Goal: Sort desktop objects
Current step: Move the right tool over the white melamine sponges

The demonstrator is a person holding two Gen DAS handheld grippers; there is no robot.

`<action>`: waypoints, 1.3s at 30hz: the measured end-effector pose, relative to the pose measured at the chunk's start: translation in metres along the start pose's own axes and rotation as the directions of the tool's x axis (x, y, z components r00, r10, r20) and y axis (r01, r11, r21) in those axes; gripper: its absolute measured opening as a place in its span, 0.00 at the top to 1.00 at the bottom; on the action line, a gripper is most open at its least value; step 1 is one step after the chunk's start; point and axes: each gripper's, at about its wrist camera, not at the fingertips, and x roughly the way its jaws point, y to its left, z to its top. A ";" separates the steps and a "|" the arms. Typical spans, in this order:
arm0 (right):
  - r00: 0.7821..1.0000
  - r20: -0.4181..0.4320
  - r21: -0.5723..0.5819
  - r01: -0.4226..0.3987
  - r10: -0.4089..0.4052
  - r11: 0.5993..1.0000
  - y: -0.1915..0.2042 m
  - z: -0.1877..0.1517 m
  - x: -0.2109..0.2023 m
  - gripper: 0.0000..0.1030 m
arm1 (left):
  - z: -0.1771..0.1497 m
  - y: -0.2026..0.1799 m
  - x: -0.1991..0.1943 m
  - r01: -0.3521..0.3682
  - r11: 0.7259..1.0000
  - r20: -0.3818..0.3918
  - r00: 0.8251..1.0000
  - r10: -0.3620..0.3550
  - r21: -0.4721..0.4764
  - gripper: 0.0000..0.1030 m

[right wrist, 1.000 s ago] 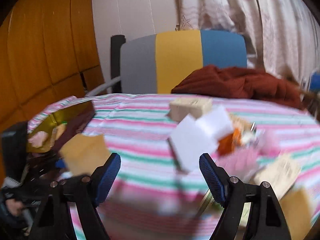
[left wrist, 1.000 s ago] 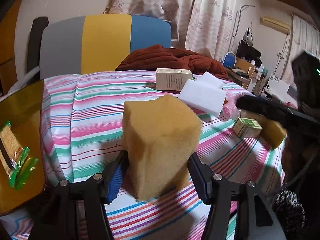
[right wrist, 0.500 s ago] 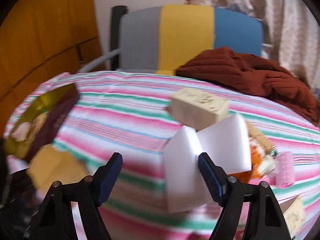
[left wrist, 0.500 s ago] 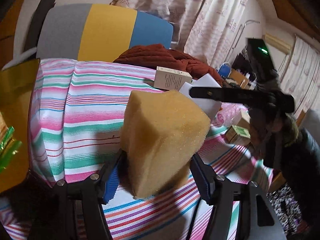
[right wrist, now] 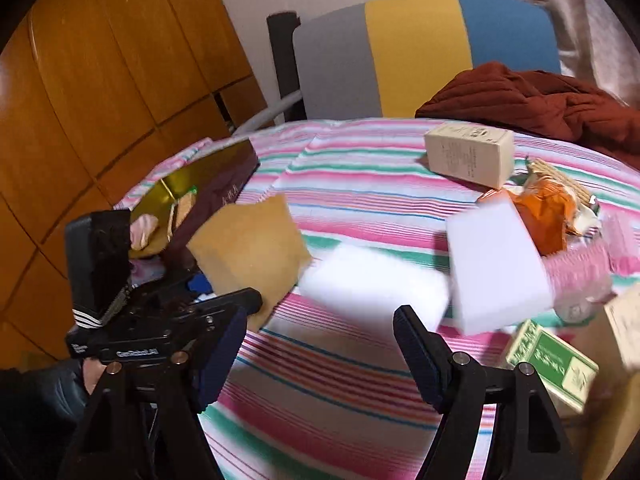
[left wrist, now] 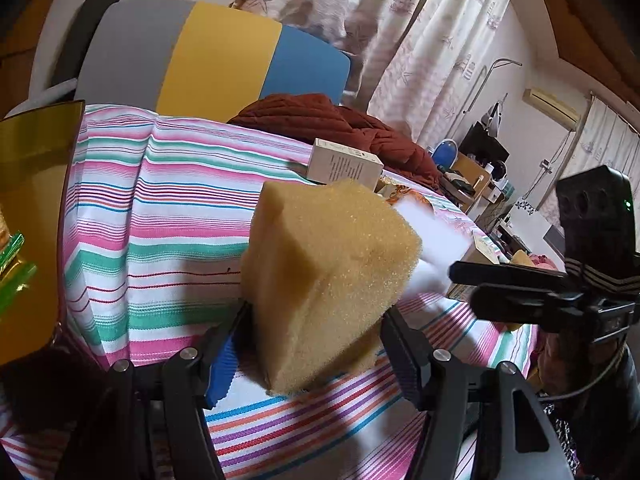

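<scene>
Left tongs (left wrist: 312,344) grip the yellow sponge (left wrist: 324,280) above the striped cloth (left wrist: 168,216).

A grey, yellow and blue chair back (left wrist: 216,56) is standing behind the table; patterned curtains (left wrist: 420,40) are hanging beyond, wooden panelling (right wrist: 100,80) is lining the left wall.

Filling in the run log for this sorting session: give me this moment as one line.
left gripper: shut on yellow sponge, held above striped tablecloth | right gripper: open, empty, facing white sponge
</scene>
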 end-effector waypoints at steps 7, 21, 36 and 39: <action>0.999 -0.008 -0.051 0.048 -0.048 0.998 -0.002 0.001 0.006 0.25 | 0.000 -0.001 0.002 -0.003 1.000 0.002 1.000 0.003 0.000 0.36; 0.983 -0.181 -0.008 -0.030 0.028 1.000 -0.037 0.054 0.076 0.25 | 0.001 0.002 0.005 0.010 1.000 0.002 1.000 -0.010 -0.009 0.35; 0.954 -0.299 -0.070 -0.043 0.020 0.997 -0.009 0.002 0.038 0.13 | 0.000 0.003 0.004 0.013 1.000 0.003 1.000 -0.013 -0.014 0.35; 0.955 -0.292 -0.011 -0.068 0.062 0.998 -0.010 -0.007 0.029 0.06 | 0.000 0.002 0.004 0.011 1.000 0.002 1.000 -0.011 -0.012 0.35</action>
